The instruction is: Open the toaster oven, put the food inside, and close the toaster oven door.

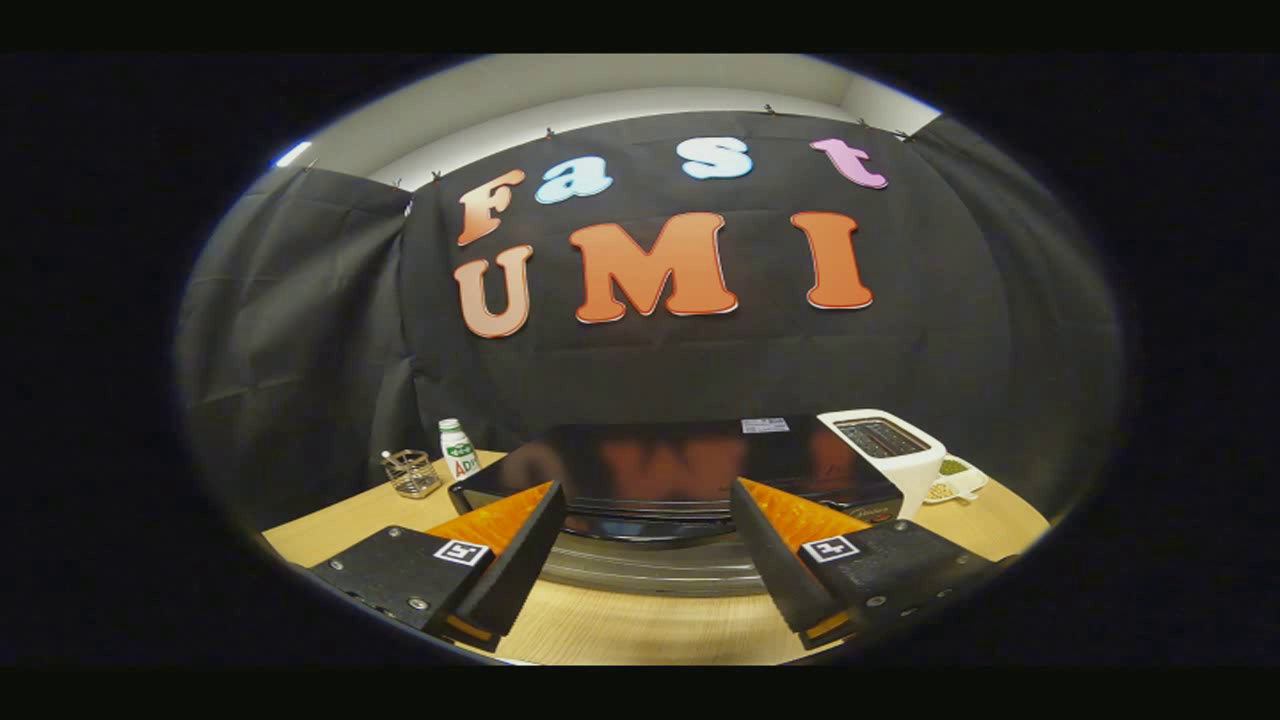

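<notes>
Gripper view: my gripper (645, 545) spreads wide, empty, and the toaster oven (680, 475) sits dead ahead at twelve o'clock, long axis crossing the fingers.

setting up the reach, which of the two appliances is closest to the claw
The black toaster oven, just ahead of the open claw; the white toaster stands farther back beside it.

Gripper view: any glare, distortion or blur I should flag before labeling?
Gripper view: strong fisheye bending, the table edge and booth wall curve; the toaster oven has a glossy top that mirrors the wall, hiding surface detail; light is dim and falls off toward the rim; the bottle and white toaster look soft; the open gripper is sharp, fingers spread before the oven.
</notes>
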The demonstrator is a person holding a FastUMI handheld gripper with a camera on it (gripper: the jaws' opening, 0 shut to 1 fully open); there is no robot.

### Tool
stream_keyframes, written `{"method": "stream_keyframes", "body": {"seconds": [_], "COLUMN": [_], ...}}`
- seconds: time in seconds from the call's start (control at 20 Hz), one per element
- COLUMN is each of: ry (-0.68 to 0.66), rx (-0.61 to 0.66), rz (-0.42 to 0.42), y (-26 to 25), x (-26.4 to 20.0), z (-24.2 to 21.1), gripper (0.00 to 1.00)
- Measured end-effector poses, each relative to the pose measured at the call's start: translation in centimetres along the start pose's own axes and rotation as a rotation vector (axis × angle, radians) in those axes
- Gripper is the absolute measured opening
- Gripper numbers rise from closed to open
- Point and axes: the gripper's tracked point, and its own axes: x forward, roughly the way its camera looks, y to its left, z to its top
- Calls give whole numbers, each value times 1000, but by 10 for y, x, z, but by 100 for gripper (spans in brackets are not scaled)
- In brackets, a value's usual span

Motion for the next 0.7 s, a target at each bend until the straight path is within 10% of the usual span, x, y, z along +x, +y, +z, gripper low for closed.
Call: {"method": "stream_keyframes", "body": {"seconds": [0.7], "ry": [-46], "rx": [-42], "rz": [37], "y": [14], "x": [22], "z": [-19], "gripper": [94]}}
